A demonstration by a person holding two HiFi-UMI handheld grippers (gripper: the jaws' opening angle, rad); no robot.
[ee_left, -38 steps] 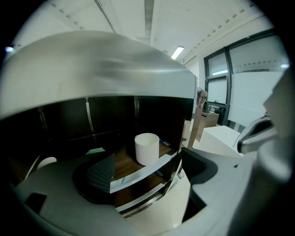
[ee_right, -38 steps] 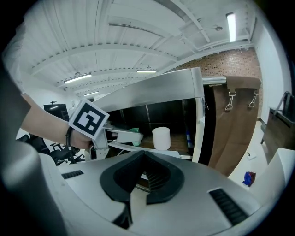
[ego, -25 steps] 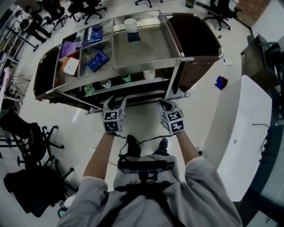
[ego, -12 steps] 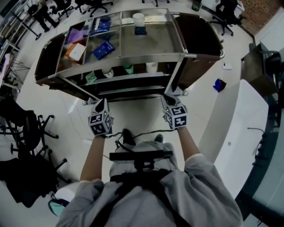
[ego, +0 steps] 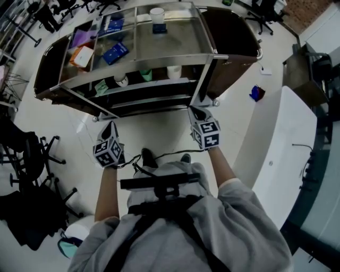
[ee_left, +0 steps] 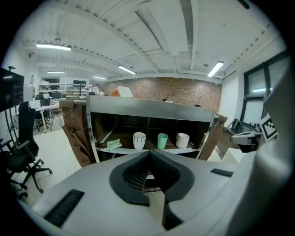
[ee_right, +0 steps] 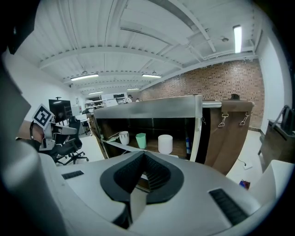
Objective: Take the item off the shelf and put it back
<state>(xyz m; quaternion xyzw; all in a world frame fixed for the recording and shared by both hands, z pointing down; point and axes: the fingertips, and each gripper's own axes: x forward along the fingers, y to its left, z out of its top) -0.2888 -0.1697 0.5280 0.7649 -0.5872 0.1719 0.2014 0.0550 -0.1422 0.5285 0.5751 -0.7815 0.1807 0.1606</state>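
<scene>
OK, head view first. The shelf cart (ego: 175, 48) stands ahead with its near edge just beyond both grippers. Bare pale floor (ego: 154, 127) lies between the cart and the person's feet. At the cart's near left corner the left gripper (ego: 110, 127) hangs clear, and the right gripper (ego: 195, 111) lines up with the front right post (ego: 207, 79). A long white table (ego: 276, 154) bounds the right side and black office chairs (ego: 32, 154) crowd the left. The cart top carries a tall white cup (ego: 156, 15), a blue box (ego: 115, 52) and an orange box (ego: 81, 56).

Left gripper view: jaws fully together, nothing between them. Ahead on the middle shelf (ee_left: 192, 150) stand a striped white cup (ee_left: 139, 140), a green cup (ee_left: 162, 140) and a plain white cup (ee_left: 182, 140) in a row. A green card (ee_left: 113, 144) lies to their left. The shelf front is open.

Right gripper view: jaws closed too, empty. The same three cups sit left of the front right post, with a brown side panel (ee_right: 230, 133) to its right.
</scene>
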